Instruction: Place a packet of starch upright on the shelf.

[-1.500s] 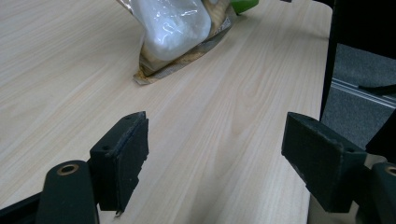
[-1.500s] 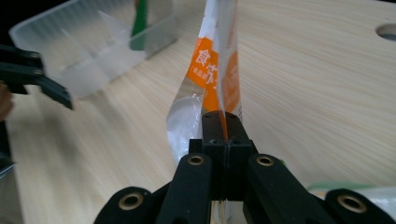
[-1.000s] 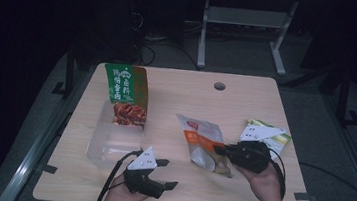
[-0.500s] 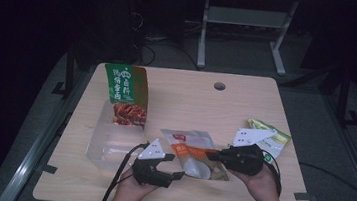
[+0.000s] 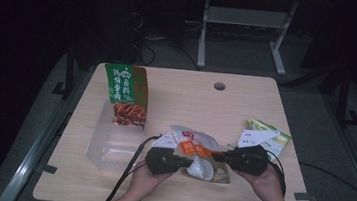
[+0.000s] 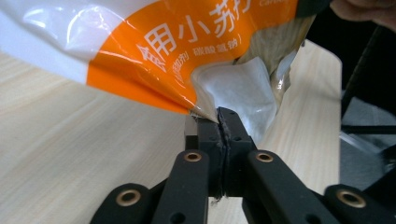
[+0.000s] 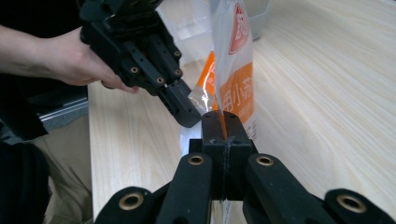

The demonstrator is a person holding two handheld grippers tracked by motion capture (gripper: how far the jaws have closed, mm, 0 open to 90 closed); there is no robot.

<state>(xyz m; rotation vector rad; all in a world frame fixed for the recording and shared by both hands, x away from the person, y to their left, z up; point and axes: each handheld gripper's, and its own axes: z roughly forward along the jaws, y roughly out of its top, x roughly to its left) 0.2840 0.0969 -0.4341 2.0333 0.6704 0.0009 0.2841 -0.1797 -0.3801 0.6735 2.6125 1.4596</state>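
Pinching orange-white pouch (image 5: pixel 200 155) between left claw (image 5: pixel 186 162) and right claw (image 5: pixel 216 157), clear tray (image 5: pixel 111 144), green bag (image 5: pixel 127 95) beside.

We see the snack pouch (image 5: pixel 200 155) near the table's (image 5: pixel 246 107) front edge, between the left gripper (image 5: pixel 185 164) and right gripper (image 5: pixel 218 157). Left of it lies a plastic container (image 5: pixel 109 143), with a standing bag (image 5: pixel 127 95) at its far end; a flat packet (image 5: pixel 266 132) lies to the right.

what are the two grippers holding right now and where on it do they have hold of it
Both hold the orange-and-white packet: the left gripper is shut on a corner of its edge, the right gripper shut on its opposite edge.
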